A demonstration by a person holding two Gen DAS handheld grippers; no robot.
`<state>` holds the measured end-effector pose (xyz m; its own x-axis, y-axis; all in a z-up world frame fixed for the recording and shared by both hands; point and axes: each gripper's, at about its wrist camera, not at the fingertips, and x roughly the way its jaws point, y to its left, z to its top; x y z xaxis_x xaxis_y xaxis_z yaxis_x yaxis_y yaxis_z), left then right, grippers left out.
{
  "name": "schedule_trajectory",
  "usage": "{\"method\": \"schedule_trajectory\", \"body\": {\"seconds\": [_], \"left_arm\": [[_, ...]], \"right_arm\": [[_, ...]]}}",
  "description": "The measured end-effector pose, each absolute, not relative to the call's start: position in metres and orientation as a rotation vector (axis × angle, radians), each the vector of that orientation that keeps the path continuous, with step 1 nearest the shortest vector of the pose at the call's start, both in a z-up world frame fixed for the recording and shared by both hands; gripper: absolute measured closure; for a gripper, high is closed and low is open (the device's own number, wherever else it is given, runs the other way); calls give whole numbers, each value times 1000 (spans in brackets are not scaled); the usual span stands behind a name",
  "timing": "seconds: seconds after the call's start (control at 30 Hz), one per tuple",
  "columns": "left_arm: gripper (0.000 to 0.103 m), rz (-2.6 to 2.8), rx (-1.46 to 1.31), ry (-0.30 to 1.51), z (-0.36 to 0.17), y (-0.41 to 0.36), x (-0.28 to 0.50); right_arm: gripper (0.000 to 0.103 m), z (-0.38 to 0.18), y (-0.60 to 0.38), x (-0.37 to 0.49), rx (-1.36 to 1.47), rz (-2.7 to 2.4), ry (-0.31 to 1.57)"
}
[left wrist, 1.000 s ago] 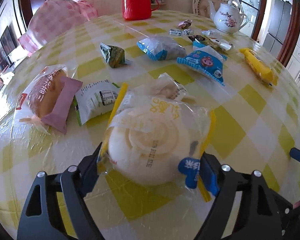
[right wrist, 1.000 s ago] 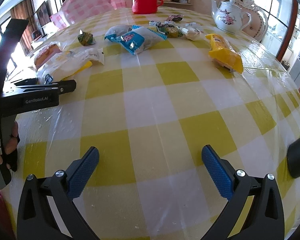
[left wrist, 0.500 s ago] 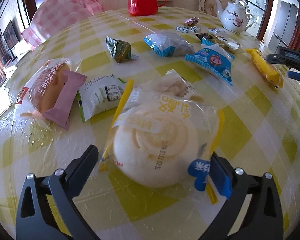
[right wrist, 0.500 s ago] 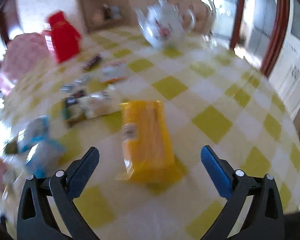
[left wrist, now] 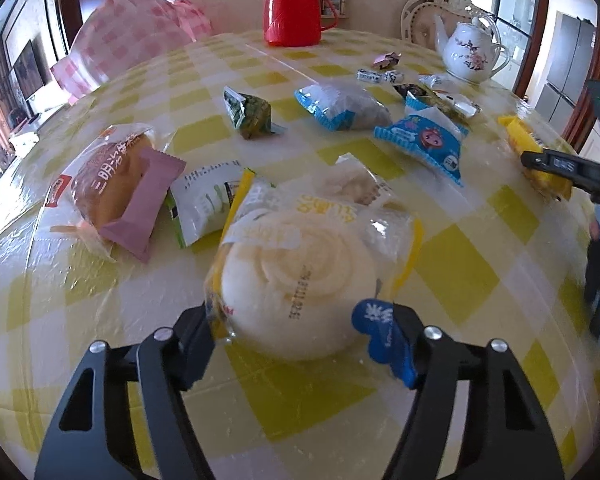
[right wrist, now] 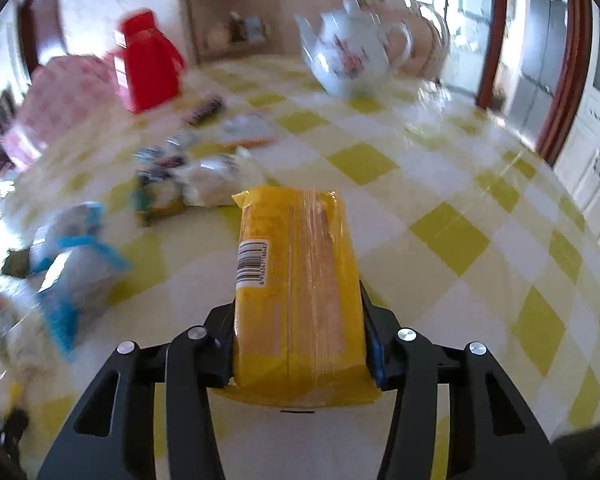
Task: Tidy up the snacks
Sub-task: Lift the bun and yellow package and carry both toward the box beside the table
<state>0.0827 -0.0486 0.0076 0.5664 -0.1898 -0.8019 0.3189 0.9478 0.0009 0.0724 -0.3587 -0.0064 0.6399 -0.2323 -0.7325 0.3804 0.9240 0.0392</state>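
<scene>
My left gripper [left wrist: 300, 340] is shut on a white round bun in a clear and yellow wrapper [left wrist: 296, 276], which rests on the checked table. My right gripper [right wrist: 300, 344] is shut on a long yellow snack pack [right wrist: 300, 288]; the pack also shows in the left wrist view [left wrist: 534, 156] at the right, with the right gripper's finger over it. Other snacks lie behind the bun: a brown bread pack with a pink wrapper [left wrist: 112, 188], a white and green pouch [left wrist: 202, 206], a blue pouch [left wrist: 424, 142], a clear blue-edged bag [left wrist: 344, 106], a green packet [left wrist: 250, 114].
A red thermos [left wrist: 292, 4] and a white teapot [left wrist: 470, 54] stand at the far side of the yellow checked table [left wrist: 460, 280]. Small candies [left wrist: 380, 76] lie near the teapot. A pink checked chair cover [left wrist: 128, 44] is at the back left.
The left gripper has closed in on the bun's wrapper. The right gripper has moved up to the yellow pack and shut on it.
</scene>
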Motion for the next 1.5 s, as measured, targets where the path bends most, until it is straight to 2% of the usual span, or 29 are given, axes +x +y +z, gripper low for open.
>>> {"method": "schedule_trajectory", "body": {"seconds": [0.3, 0.5, 0.73, 0.97, 1.27, 1.5], "left_arm": [[37, -231, 101, 845, 27, -35, 46], [37, -120, -30, 571, 99, -11, -30], [36, -47, -40, 216, 228, -6, -111], [36, -22, -37, 66, 304, -1, -171], [36, -10, -50, 5, 333, 20, -235], [36, -3, -61, -18, 343, 35, -244]], "right_arm": [[55, 74, -279, -25, 122, -313, 438], [55, 128, -247, -74, 94, -256, 323], [55, 216, -212, -141, 46, -226, 150], [55, 284, -183, -213, 8, -236, -4], [55, 323, -157, -285, -9, -209, -108], [55, 332, -149, -297, -16, -202, -142]]}}
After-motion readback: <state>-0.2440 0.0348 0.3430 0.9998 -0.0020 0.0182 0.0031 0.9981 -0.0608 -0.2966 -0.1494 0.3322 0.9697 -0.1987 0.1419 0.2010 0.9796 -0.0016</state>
